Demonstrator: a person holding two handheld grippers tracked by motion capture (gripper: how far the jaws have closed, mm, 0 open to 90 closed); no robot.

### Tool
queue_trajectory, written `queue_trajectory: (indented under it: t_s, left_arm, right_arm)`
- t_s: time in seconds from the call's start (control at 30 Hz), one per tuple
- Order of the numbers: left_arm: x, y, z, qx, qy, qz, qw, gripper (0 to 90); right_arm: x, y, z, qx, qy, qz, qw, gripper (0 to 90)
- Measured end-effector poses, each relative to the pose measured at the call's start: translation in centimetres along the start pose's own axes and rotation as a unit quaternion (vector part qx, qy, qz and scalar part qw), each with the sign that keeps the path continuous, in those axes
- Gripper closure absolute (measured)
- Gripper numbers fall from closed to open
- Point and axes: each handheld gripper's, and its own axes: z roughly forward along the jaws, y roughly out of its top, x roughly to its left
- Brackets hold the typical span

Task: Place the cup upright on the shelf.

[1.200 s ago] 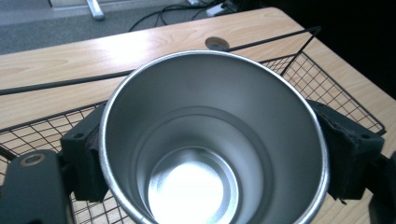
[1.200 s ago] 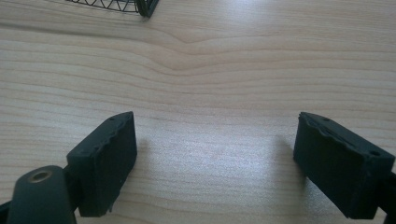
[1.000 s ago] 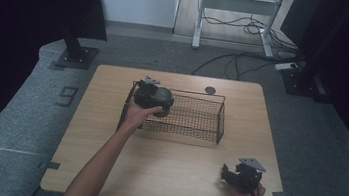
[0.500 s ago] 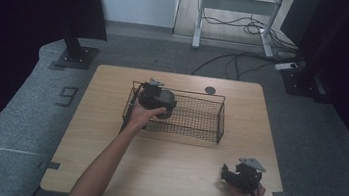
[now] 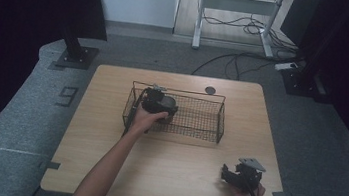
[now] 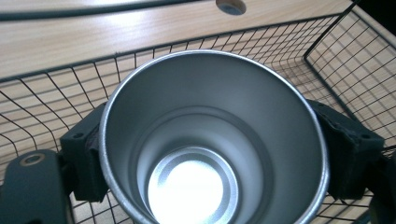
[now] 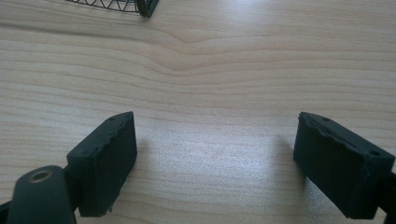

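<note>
Steel gleams at the left end of a black wire-mesh basket (image 5: 195, 118) on the pale wooden table (image 5: 107, 135) in the high view — the left gripper (image 5: 157, 103) holds a round stainless-steel cup (image 5: 167, 108) there, while the right gripper (image 5: 241, 175) sits near the table's front right corner. From the left gripper view, both jaws clamp the cup (image 6: 210, 140) by its sides, mouth toward the camera — best lowered level until it seats on the mesh, then released. From the right gripper view, jaws stand wide apart over bare wood.
</note>
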Motion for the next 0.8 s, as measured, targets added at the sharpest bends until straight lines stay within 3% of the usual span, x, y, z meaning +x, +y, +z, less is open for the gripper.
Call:
queue_trajectory:
  t_s: [0.1, 0.23, 0.8]
  left_arm:
    - [0.1, -0.3, 0.3, 0.005, -0.006, -0.007, 0.9999, 14.5]
    - [0.1, -0.5, 0.6, 0.009, 0.005, -0.005, 0.9999, 14.4]
    - [-0.2, -1.1, 1.8, 0.034, 0.011, -0.005, 0.9993, 14.2]
  right_arm:
    - [0.0, 0.0, 0.0, 0.000, 0.000, 0.000, 1.0000, 13.3]
    - [0.0, 0.0, 0.0, 0.000, 0.000, 0.000, 1.0000, 13.3]
    - [0.0, 0.0, 0.0, 0.000, 0.000, 0.000, 1.0000, 13.3]
